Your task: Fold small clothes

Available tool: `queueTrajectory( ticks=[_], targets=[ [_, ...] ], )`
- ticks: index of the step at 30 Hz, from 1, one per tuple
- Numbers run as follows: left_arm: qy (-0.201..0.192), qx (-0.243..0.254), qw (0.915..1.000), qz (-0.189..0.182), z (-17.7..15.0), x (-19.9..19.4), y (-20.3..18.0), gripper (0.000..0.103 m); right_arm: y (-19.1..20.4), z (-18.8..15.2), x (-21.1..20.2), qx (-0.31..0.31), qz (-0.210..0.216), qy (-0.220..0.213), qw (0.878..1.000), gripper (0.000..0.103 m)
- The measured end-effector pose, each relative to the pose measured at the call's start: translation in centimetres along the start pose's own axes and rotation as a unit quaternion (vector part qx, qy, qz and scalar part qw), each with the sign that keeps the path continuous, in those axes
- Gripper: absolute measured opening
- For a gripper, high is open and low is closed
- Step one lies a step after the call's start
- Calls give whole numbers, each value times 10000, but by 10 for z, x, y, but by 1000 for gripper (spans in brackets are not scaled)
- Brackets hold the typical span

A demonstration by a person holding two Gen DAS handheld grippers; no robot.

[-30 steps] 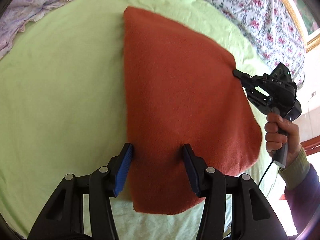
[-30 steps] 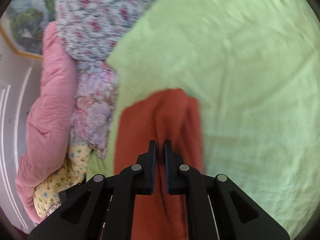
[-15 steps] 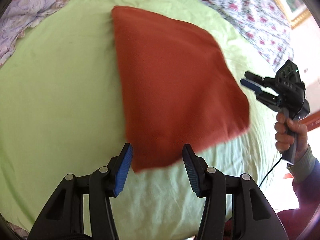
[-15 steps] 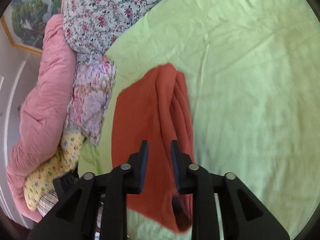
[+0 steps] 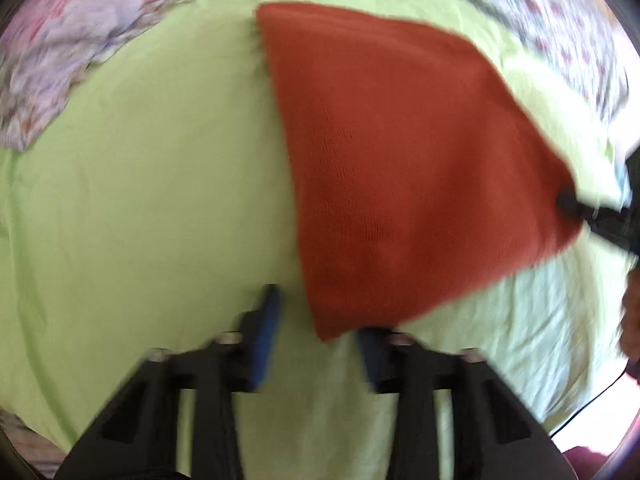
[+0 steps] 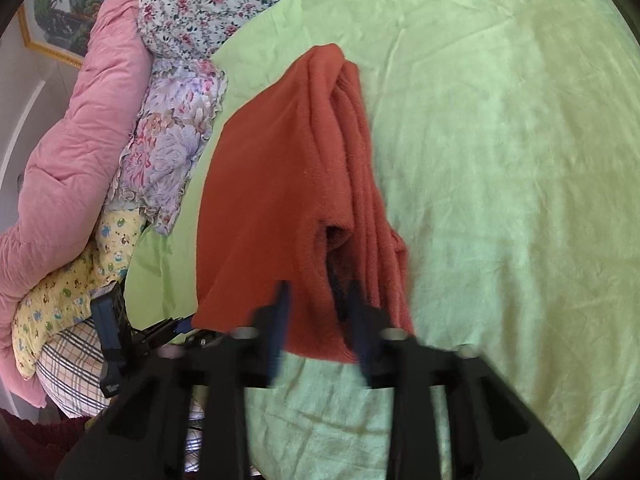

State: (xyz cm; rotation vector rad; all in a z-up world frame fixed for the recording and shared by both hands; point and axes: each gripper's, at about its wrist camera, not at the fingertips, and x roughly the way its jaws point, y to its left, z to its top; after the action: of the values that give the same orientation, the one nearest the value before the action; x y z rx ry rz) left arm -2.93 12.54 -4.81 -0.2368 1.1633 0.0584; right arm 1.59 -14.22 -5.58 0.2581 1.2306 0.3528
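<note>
Folded rust cloth [image 5: 400,168] on green sheet [image 5: 140,200]

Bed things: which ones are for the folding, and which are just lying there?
For the job: orange cloth; left gripper, jaws closing round its corner; right gripper, shut on its edge.
Just lying about: flowery quilt; pink duvet; yellow cloth.

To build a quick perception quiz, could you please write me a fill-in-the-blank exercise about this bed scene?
The red cloth lies on a sheet coloured ___.
The quilt beside the floral pillow is ___.
The cartoon-print cushion is ___.
Missing: green; pink; yellow.
</note>
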Motion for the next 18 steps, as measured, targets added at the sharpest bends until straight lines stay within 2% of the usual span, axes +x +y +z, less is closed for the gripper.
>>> queueTrajectory(
  ticks=[1, 2, 5, 6, 9, 12, 15, 18],
  targets=[
    [-64, -134, 9999, -81, 1, -4, 1, 12, 2, 3, 1, -45, -38, 44, 10000, 5],
    [-184, -197, 9996, -8, 2, -10, 0, 10, 5, 4, -3, -77, 0, 8, 10000, 5],
    [-383, -162, 9991, 82, -5, -22, -6, 8, 15, 10, -38, -245, 608, -482, 9967, 4],
    [-367, -144, 9992, 99, -9, -21, -7, 8, 18, 10, -46, -402, 598, -557, 9958, 4],
    [-239, -124, 9996, 118, -15, -13, -9, 7, 12, 7, -38, -726, 37, -270, 9970, 4],
    [-206, -77, 9997, 88, -19, -12, -8, 7, -12, 0, -16, -628, -426, 92, 9971, 4],
    [-151, -18, 9998, 94, -23, -9, -9, 7, -25, 0, -6, -292, -514, 165, 9981, 4],
    [-98, -14, 9999, 80, -24, -6, -5, 6, -25, -3, -2, -370, -710, 263, 9964, 4]
  ],
)
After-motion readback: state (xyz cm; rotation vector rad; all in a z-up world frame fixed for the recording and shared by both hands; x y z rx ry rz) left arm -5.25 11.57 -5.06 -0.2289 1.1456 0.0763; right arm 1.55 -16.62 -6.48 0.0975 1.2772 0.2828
